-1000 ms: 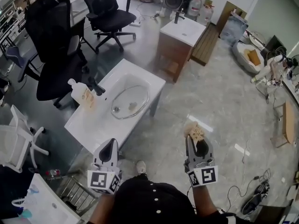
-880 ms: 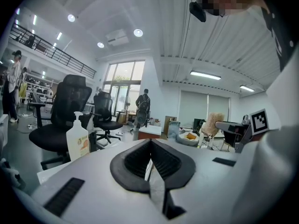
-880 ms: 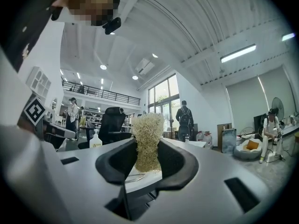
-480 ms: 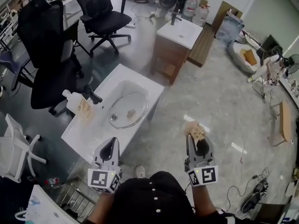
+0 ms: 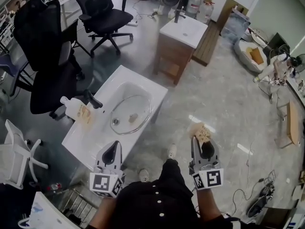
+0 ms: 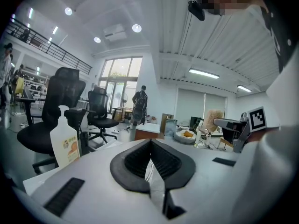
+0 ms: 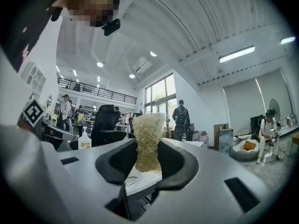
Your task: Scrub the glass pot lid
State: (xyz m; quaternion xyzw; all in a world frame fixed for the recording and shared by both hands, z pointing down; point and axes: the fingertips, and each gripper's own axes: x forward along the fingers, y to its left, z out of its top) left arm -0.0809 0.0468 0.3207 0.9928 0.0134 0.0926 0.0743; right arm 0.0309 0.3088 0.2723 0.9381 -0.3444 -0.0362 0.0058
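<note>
While both grippers sit at the same spots in the head view as a second ago, the scene has slid. The white counter and the glass pot lid are now lower in frame and nearer the left gripper. One leg has swung forward, so a shoe now shows between the grippers.

Left gripper: jaws shut together, nothing in them. Right gripper: clamped on a tan fibrous scrubber that sticks out past the tips.

The lid lies in the counter's basin, well apart from both grippers.

Text: the soap bottle beside the black faucet has an orange label, print too small to read. The only other marks are the square markers on the gripper cubes.
</note>
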